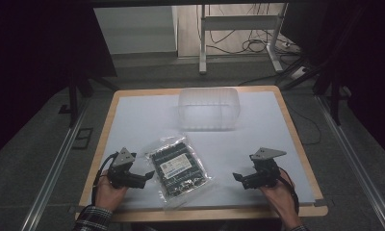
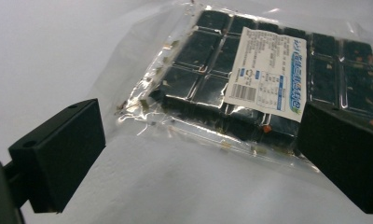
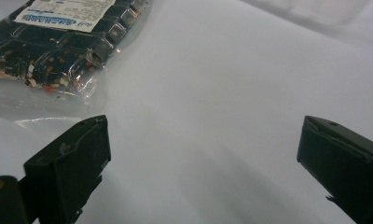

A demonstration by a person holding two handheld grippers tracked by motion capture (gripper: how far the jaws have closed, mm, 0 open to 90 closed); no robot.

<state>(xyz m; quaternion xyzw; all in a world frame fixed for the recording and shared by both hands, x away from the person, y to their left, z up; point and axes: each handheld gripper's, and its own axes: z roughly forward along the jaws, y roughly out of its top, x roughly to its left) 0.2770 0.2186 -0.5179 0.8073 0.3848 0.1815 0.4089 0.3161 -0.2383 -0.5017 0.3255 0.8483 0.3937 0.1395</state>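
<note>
sealed clear packet of dark squares [image 1: 180,171] lies flat on the tabletop [image 1: 258,139], nearer the person than the clear plastic tub [image 1: 209,108]. left gripper [image 1: 143,177] just beside the packet's left edge, fingers [image 2: 58,154] released, nothing held. right gripper [image 1: 239,178] well apart on the packet's right, fingers [image 3: 68,161] spread, empty. risk: slick flat film may slide or crumple under a one-sided pinch.

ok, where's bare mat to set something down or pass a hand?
Free: between the clear bin and the snack packet; between the packet and the right gripper; the mat's far corners beside the bin. Crowded: the left gripper at the packet's edge.
</note>
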